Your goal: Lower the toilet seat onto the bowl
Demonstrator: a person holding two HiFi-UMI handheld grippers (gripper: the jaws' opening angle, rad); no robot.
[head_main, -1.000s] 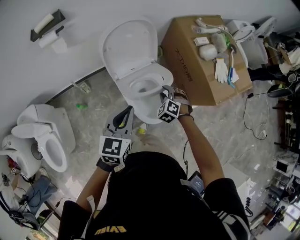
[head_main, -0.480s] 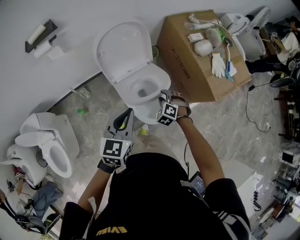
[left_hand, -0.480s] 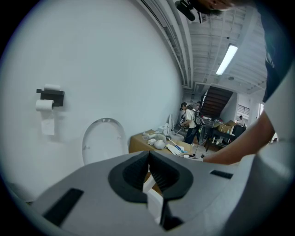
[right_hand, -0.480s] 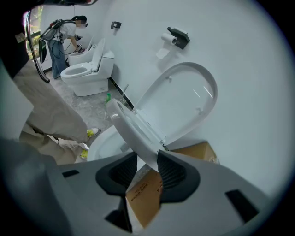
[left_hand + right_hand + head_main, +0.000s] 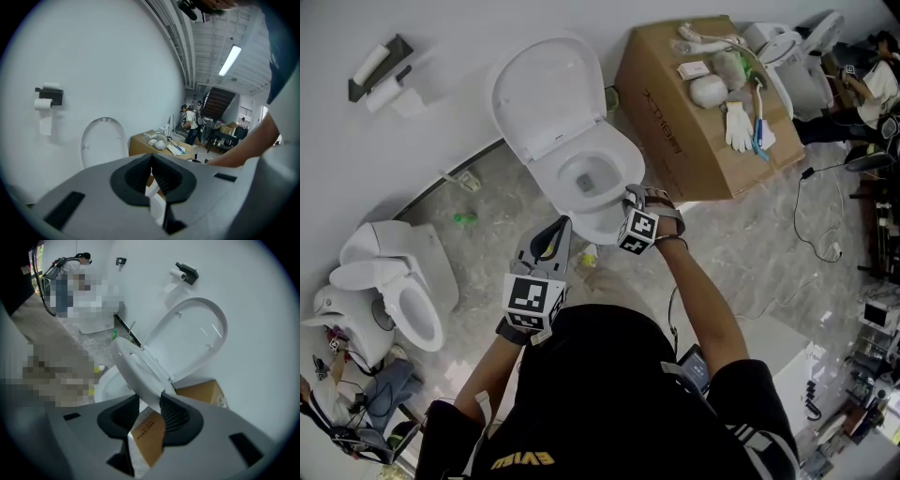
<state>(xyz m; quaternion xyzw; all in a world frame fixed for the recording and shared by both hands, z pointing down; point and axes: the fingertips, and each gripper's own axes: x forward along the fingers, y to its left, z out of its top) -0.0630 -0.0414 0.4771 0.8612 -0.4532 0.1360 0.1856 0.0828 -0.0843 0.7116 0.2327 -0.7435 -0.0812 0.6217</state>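
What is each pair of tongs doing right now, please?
Left tongs: closed, holding nothing.
Right tongs: closed on the edge of the toilet seat.

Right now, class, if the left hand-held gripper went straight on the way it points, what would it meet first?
Most likely the toilet bowl. The left hand-held gripper, jaws together and empty, points at the bowl's front wall, which shows white just past its tips. Depth is unclear, so treat this as a best guess.
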